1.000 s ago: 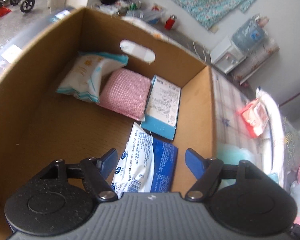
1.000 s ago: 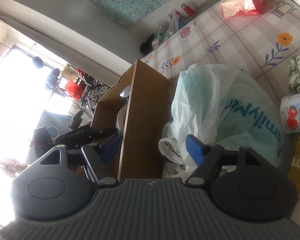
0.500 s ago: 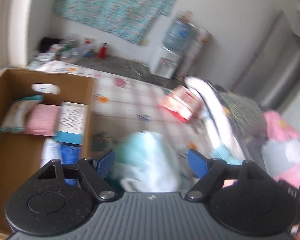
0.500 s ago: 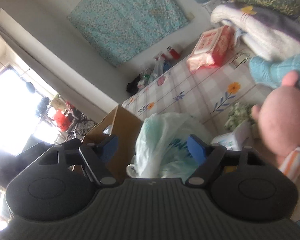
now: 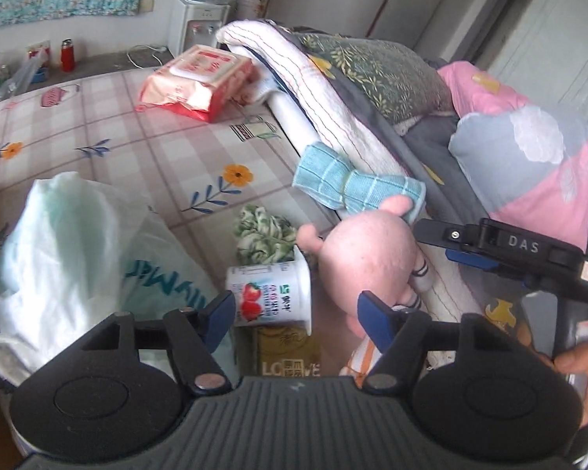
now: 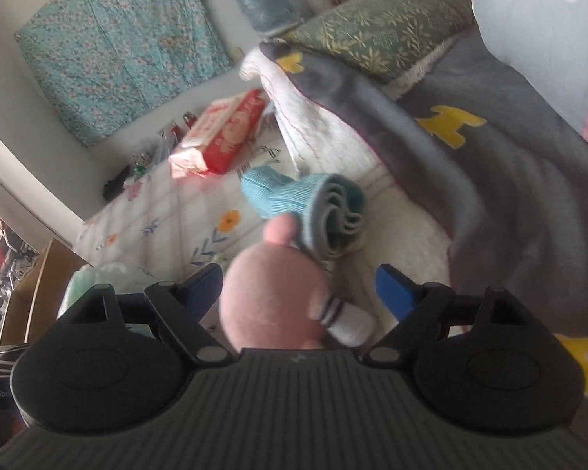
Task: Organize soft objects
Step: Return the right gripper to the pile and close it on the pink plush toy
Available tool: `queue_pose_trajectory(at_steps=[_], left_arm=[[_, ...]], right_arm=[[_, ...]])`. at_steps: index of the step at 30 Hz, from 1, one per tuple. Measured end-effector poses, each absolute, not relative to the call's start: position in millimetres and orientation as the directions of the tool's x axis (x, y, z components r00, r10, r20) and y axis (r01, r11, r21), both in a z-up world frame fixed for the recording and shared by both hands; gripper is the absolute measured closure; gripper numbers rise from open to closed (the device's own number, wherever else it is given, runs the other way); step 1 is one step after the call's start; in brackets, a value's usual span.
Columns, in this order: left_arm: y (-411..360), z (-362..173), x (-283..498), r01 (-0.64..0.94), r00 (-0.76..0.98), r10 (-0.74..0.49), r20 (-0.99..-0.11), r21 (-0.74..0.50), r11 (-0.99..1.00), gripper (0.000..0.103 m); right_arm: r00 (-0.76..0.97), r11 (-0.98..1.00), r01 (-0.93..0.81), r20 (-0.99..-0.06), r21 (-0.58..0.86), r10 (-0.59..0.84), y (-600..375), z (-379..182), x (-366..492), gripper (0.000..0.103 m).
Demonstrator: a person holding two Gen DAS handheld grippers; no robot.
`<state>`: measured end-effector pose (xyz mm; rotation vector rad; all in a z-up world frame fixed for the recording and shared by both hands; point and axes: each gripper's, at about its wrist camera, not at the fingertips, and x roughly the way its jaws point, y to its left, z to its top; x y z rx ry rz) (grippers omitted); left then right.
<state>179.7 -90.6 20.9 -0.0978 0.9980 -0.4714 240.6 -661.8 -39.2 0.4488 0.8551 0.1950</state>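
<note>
A pink plush toy (image 5: 366,258) lies on the bed against the folded quilt, with a rolled blue towel (image 5: 352,188) just behind it. My left gripper (image 5: 294,311) is open and empty, over a strawberry-print cup (image 5: 272,293) beside the plush. My right gripper (image 6: 300,284) is open with the plush (image 6: 272,301) between its jaws, not clamped. The blue towel (image 6: 313,203) lies just beyond. The right gripper also shows at the right of the left wrist view (image 5: 490,250).
A white plastic bag (image 5: 78,250), a green patterned cloth (image 5: 262,231) and a red wipes pack (image 5: 196,78) lie on the flowered bedsheet (image 5: 117,145). A folded quilt (image 5: 333,90) and pillows line the right side. The cardboard box edge (image 6: 31,286) shows at left.
My left gripper swung right, away from the cardboard box, to the cup and plush. My right gripper moved forward and down so the plush now sits between its open jaws.
</note>
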Motion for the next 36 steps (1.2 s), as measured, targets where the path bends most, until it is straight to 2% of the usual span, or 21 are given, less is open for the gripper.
queue_pose_trajectory(at_steps=[6, 11, 14, 15, 16, 26, 36], left_arm=[[-105.5, 8.8, 187.9, 0.364, 0.417, -0.433, -0.799, -0.29, 0.885, 0.046], [-111.8, 6.6, 192.3, 0.372, 0.412, -0.44, -0.798, -0.293, 0.881, 0.048], [-110.7, 7.4, 193.2, 0.37, 0.419, -0.441, -0.793, -0.294, 0.881, 0.048], [-109.1, 8.1, 193.7, 0.365, 0.421, -0.442, -0.792, -0.298, 0.882, 0.049], [-107.2, 8.9, 194.2, 0.361, 0.424, -0.443, -0.79, -0.302, 0.883, 0.049], [-76.3, 27.2, 190.7, 0.308, 0.492, -0.445, -0.748, -0.328, 0.893, 0.048], [-53.2, 40.2, 187.2, 0.282, 0.541, -0.445, -0.714, -0.345, 0.895, 0.048]], right_arm=[[0.579, 0.877, -0.006, -0.714, 0.48, 0.394, -670.6, -61.9, 262.1, 0.017], [0.554, 0.865, -0.044, -0.708, 0.501, 0.438, -667.8, -62.1, 266.3, 0.019], [0.539, 0.836, -0.063, -0.686, 0.545, 0.488, -664.9, -61.1, 267.6, 0.04], [0.533, 0.819, -0.065, -0.674, 0.57, 0.511, -665.9, -57.2, 264.9, 0.051], [0.531, 0.809, -0.067, -0.666, 0.584, 0.525, -664.8, -55.2, 265.1, 0.057], [0.513, 0.743, -0.171, -0.585, 0.647, 0.628, -628.9, -27.0, 245.6, 0.054], [0.465, 0.627, -0.19, -0.494, 0.755, 0.735, -604.6, -27.2, 231.3, 0.053]])
